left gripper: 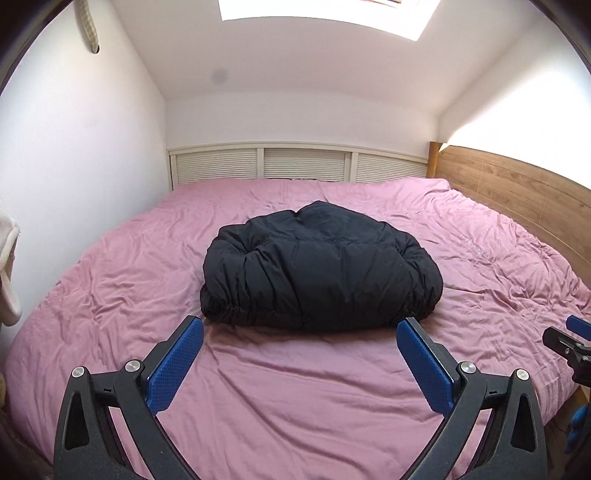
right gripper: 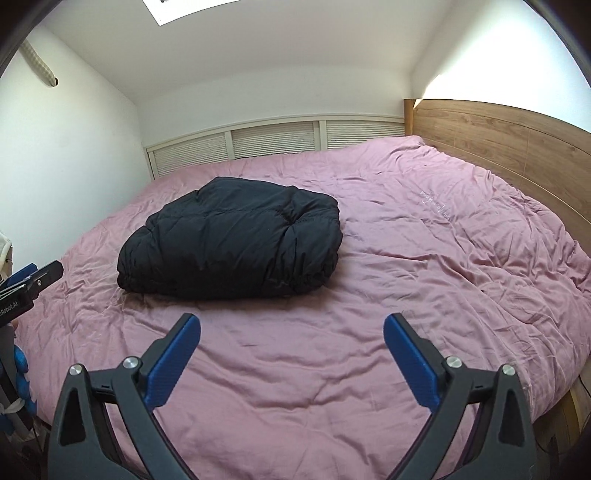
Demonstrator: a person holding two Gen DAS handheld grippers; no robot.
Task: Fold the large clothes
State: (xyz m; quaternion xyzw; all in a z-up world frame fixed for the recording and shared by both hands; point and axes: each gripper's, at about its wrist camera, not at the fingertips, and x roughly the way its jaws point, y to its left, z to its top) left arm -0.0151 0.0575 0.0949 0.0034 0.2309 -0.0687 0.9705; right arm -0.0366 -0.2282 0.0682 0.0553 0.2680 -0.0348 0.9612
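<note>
A black puffy jacket (left gripper: 317, 269) lies folded into a thick bundle on the pink duvet (left gripper: 280, 398), its gathered hem toward me. It also shows in the right wrist view (right gripper: 232, 243), left of centre. My left gripper (left gripper: 300, 326) is open and empty, just in front of the bundle's near edge and not touching it. My right gripper (right gripper: 291, 325) is open and empty over bare duvet (right gripper: 424, 258), to the right of the bundle and nearer me. Each gripper shows at the edge of the other's view, the right one (left gripper: 569, 339) and the left one (right gripper: 33, 284).
The bed fills most of both views. A wooden headboard (left gripper: 517, 188) runs along the right side. White louvred panels (left gripper: 295, 164) line the far edge. A white wall (left gripper: 81, 155) stands close on the left. A skylight (left gripper: 325, 14) is overhead.
</note>
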